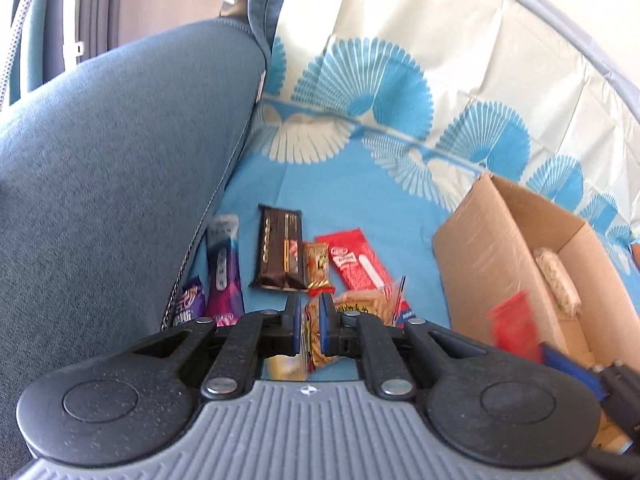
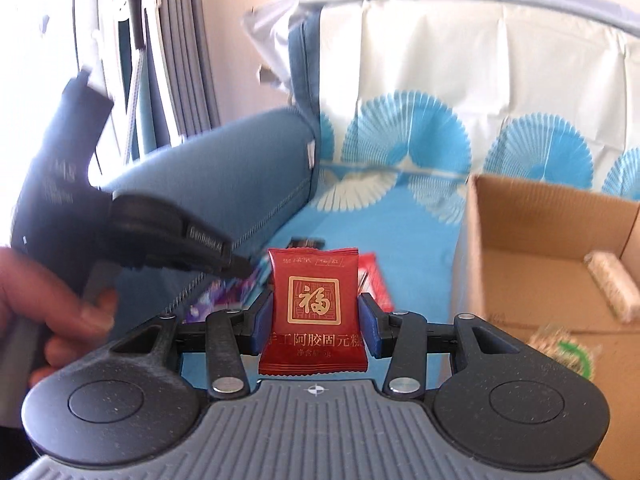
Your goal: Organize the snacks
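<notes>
**Snacks on the blue sofa, two already in the grippers**

Snacks lie in a little row on the blue patterned cloth that covers the sofa seat. A brown cardboard box stands open on the same cloth, to the right of the row.

The left gripper has its two blue pads squeezed tight on a thin yellow snack packet. The packet stands on its edge between the pads. It is too crinkled and small to read.

The right gripper is clamped on a red snack packet with gold letters and a gold square on the front. The packet stands upright and faces me, with one pad on each side. A hand holds the handle of the left gripper, which looks blurry in the right view.

On the cloth I see a dark brown chocolate bar, and just beside it a small gold sweet. Next to that is a red and white packet. A purple tube lies close to the blue sofa arm, and a small purple packet is near it.

Inside the box, a pale wrapped bar leans by the far wall. A clear bag with green print lies on the box floor, but it is too blurry to tell more.
</notes>
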A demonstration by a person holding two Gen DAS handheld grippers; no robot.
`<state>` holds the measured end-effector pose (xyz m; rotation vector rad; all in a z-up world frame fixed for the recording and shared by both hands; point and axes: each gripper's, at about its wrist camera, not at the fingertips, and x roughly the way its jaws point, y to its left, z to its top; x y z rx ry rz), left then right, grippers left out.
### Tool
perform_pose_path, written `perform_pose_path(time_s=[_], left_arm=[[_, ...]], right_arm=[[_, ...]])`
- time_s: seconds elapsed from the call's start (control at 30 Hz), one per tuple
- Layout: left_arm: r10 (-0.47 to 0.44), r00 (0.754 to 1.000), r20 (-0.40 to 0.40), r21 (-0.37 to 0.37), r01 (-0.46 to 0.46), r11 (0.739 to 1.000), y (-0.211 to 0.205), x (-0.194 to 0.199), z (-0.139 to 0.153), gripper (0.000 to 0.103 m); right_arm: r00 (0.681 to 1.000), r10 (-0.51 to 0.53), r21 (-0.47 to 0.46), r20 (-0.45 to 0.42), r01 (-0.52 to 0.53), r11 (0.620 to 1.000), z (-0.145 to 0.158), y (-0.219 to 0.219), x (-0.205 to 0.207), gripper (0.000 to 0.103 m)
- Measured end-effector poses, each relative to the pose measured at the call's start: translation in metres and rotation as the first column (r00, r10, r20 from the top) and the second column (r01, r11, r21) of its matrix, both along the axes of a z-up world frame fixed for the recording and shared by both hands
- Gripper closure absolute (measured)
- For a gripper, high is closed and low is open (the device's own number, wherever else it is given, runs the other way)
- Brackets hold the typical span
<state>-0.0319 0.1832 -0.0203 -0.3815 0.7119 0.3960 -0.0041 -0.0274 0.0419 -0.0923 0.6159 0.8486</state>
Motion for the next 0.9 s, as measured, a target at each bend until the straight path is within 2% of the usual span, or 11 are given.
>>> perform_pose_path(time_s=[0.2, 0.23, 0.27, 0.33, 0.4, 0.53, 0.57, 0.63, 0.67, 0.77, 0.9], left_arm=[[-0.016, 0.994, -0.107, -0.031, 0.012, 0.999, -0.001, 0.012, -0.014, 0.094], [-0.009, 0.99, -0.141, -0.032, 0.004, 0.999, 0.0, 0.014, -0.018, 0.088], [-0.007, 0.983, -0.183, -0.05, -0.003, 0.999, 0.002, 0.016, -0.025, 0.069], [-0.019, 0.965, -0.26, -0.117, -0.012, 0.993, 0.007, 0.02, -0.041, 0.052], [-0.022, 0.947, -0.321, -0.125, -0.019, 0.992, 0.007, 0.023, -0.052, 0.052], [-0.067, 0.935, -0.349, -0.138, 0.019, 0.99, 0.0, 0.03, -0.063, 0.055], [-0.079, 0.928, -0.363, -0.126, 0.035, 0.991, -0.003, 0.032, -0.065, 0.07], [-0.084, 0.917, -0.391, -0.067, 0.063, 0.996, -0.009, 0.035, -0.067, 0.091], [-0.078, 0.916, -0.394, -0.043, 0.067, 0.997, -0.01, 0.034, -0.067, 0.093], [-0.015, 0.937, -0.348, -0.007, 0.013, 1.0, -0.006, 0.028, -0.057, 0.095], [0.037, 0.973, -0.228, -0.022, -0.043, 0.999, 0.002, 0.017, -0.035, 0.095]], right_arm=[[0.998, -0.063, 0.034, -0.018, 0.063, 0.997, 0.013, -0.024, 0.02, 0.056], [0.997, -0.071, 0.039, -0.024, 0.072, 0.997, 0.014, -0.028, 0.022, 0.056], [0.997, -0.077, 0.042, -0.031, 0.078, 0.996, 0.015, -0.031, 0.025, 0.056], [0.995, -0.084, 0.042, -0.048, 0.086, 0.995, 0.014, -0.033, 0.03, 0.056], [0.994, -0.093, 0.04, -0.058, 0.096, 0.995, 0.014, -0.035, 0.031, 0.056], [0.993, -0.095, 0.046, -0.067, 0.098, 0.994, 0.014, -0.034, 0.031, 0.056], [0.993, -0.094, 0.046, -0.068, 0.097, 0.994, 0.014, -0.033, 0.031, 0.056], [0.994, -0.09, 0.046, -0.064, 0.093, 0.995, 0.016, -0.031, 0.029, 0.056], [0.994, -0.088, 0.045, -0.06, 0.09, 0.995, 0.017, -0.031, 0.028, 0.056], [0.995, -0.087, 0.052, -0.047, 0.09, 0.995, 0.022, -0.033, 0.026, 0.056], [0.995, -0.1, 0.068, -0.024, 0.102, 0.992, 0.031, -0.04, 0.025, 0.056]])
